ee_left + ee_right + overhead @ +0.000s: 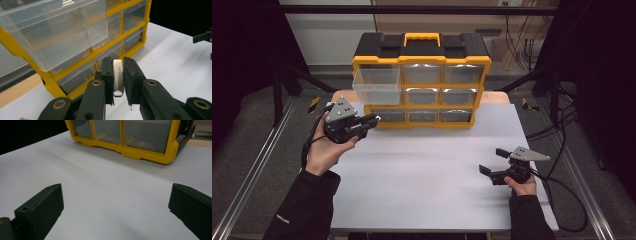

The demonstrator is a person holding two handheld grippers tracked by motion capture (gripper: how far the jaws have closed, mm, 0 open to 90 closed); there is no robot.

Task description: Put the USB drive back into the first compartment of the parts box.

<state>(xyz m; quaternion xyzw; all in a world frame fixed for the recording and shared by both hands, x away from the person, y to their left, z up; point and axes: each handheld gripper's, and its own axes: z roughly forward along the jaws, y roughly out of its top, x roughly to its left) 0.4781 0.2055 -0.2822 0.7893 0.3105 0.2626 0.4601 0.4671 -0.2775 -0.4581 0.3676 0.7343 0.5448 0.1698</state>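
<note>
A small flat metal piece (118, 77), stamped with lettering, is pinched between the nearly closed fingers of the left gripper (371, 120), which is held above the tabletop (422, 170) just in front of the yellow-framed drawer cabinet (422, 80), below the one clear drawer (376, 86) that has been pulled out at the upper left. The piece is gripped only along its narrow edges — in the left gripper view its lower, pointed end can be seen hanging free beneath the pads, so a slip is judged the chief risk: a jolt or a tilt of the hand could let it slide out and drop onto the tabletop, or behind the drawer's lip where it would be awkward to recover. The open drawer sticks out well beyond the cabinet front, and if the piece is meant for it, the gripper must be lifted over its rim; a rise that is too shallow could knock the drawer wall, push it back in or jar the piece loose. A release made too early would leave the piece outside the drawer. The right gripper (493, 161) is held low over the tabletop, well apart from the cabinet, with its fingers (41, 206) spread wide and nothing between them — little trouble is expected from it unless it is swept toward the cabinet.
</note>
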